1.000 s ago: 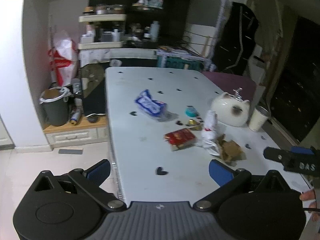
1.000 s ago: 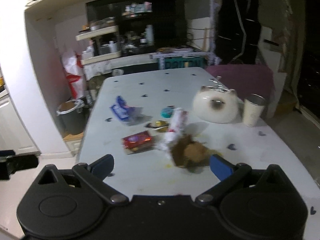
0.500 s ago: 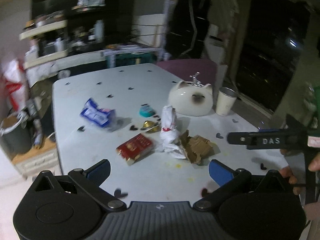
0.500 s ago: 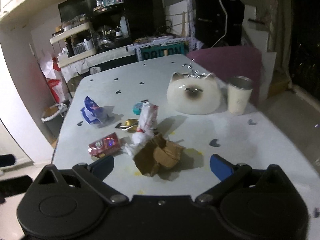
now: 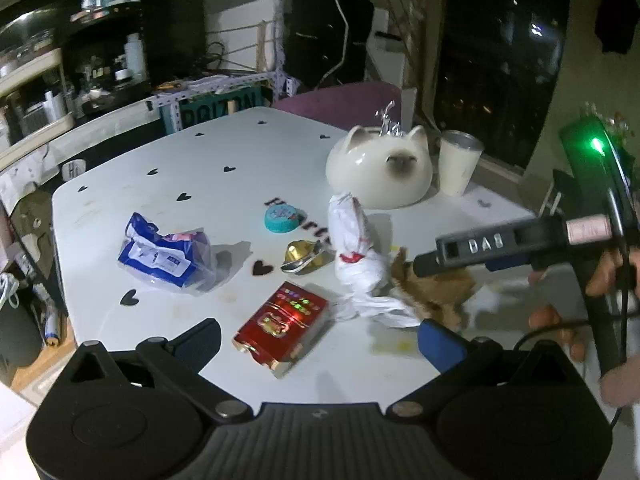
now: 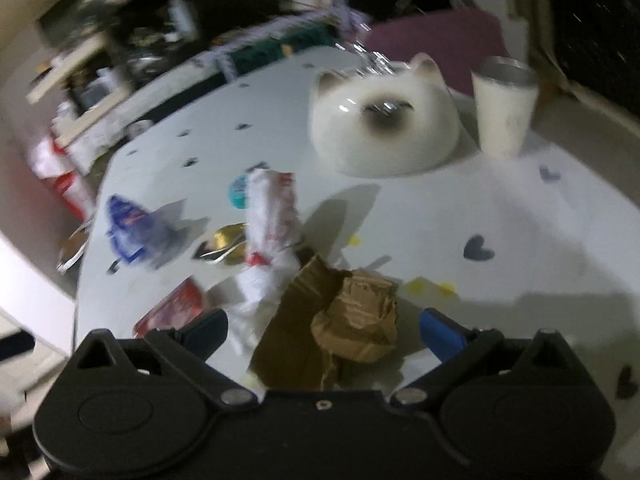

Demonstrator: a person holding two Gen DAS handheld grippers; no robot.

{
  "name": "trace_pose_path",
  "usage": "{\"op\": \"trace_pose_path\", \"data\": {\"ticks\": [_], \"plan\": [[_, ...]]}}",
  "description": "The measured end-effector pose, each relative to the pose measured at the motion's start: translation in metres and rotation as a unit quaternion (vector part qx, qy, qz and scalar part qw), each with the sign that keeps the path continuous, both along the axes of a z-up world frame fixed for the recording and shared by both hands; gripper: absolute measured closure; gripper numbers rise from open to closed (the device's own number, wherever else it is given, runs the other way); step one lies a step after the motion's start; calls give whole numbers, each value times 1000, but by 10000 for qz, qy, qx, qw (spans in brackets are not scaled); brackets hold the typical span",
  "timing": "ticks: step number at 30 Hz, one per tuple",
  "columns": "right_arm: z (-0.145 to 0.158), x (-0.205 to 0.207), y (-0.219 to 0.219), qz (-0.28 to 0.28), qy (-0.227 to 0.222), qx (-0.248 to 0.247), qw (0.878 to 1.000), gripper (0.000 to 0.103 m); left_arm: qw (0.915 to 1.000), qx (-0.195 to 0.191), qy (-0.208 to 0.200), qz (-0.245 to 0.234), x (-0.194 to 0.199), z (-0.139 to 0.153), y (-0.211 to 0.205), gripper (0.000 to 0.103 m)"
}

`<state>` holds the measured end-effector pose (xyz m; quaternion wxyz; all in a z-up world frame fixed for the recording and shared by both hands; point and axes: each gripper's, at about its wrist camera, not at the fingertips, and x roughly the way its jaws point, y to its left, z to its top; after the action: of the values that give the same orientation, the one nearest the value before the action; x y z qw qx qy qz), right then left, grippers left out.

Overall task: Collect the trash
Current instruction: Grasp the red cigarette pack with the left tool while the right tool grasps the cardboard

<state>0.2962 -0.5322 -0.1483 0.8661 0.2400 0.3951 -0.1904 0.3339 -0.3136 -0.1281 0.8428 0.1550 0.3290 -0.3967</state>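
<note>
Your right gripper (image 6: 323, 326) is spread wide around the crumpled brown cardboard (image 6: 344, 324), not gripping it. Your left gripper (image 5: 320, 334) also gapes, above the red packet (image 5: 282, 322) near the white table (image 5: 240, 148) edge. White wrapper (image 5: 356, 256), blue bag (image 5: 164, 258) lie beyond.

Both wrist views look from the near edge of the white heart-dotted worktop (image 5: 248, 148) toward its far edge; the right view sits closer, sharing the crumpled brown paper (image 6: 352, 320).
</note>
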Motion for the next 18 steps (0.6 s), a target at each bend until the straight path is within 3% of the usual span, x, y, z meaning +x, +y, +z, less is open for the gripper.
{"op": "trace_pose_path", "data": {"ticks": [11, 13, 18], "plan": [[-36, 41, -2, -114, 983, -151, 9950, 1, 9963, 534, -91, -673, 54, -42, -18, 0], [-38, 35, -5, -162, 972, -99, 9951, 16, 9945, 636, -112, -828, 62, -49, -24, 1], [-35, 19, -8, -100, 915, -72, 9957, 31, 9879, 979, -34, -1200, 79, -72, -43, 10]]}}
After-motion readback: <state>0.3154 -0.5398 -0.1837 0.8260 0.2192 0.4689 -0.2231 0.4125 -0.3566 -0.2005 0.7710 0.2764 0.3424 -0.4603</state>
